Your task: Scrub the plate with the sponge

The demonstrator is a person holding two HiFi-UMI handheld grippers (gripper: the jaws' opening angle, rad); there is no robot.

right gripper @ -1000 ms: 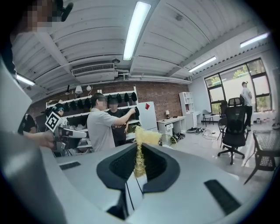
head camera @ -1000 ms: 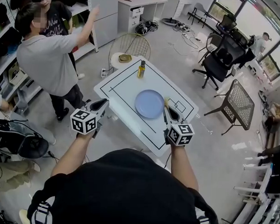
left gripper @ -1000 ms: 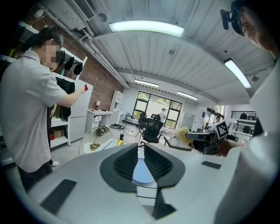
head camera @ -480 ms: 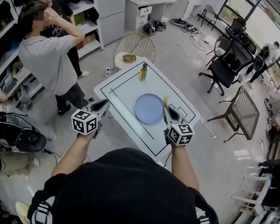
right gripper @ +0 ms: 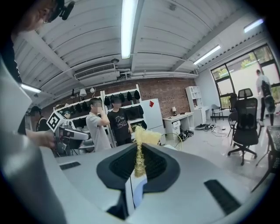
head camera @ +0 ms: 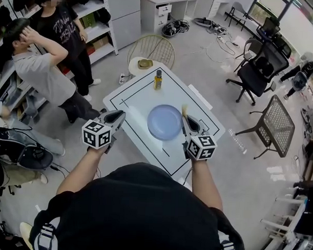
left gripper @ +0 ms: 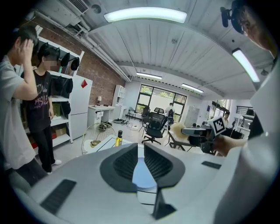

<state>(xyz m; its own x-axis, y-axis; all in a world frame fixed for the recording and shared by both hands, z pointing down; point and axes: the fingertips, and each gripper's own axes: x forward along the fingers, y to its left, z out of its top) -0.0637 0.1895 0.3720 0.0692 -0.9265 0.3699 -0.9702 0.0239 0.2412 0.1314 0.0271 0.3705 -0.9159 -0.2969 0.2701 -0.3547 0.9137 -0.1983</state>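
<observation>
Colours: round pale-blue plate (head camera: pixel 165 122), yellow fibrous sponge (right gripper: pixel 144 136), white rectangular table (head camera: pixel 132 98) with black line markings, amber glass bottle (head camera: pixel 158 79).

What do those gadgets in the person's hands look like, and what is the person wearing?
Each hand carries a pale grey, wedge-shaped tool: the left gripper and the right gripper. Both narrow to two jaws lined with black ribbed pads, and each bears a white cube printed with black square markers. The person wears a black short-sleeved top.

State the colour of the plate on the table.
The plate is pale blue, plain with no pattern; the head view shows it best.
</observation>
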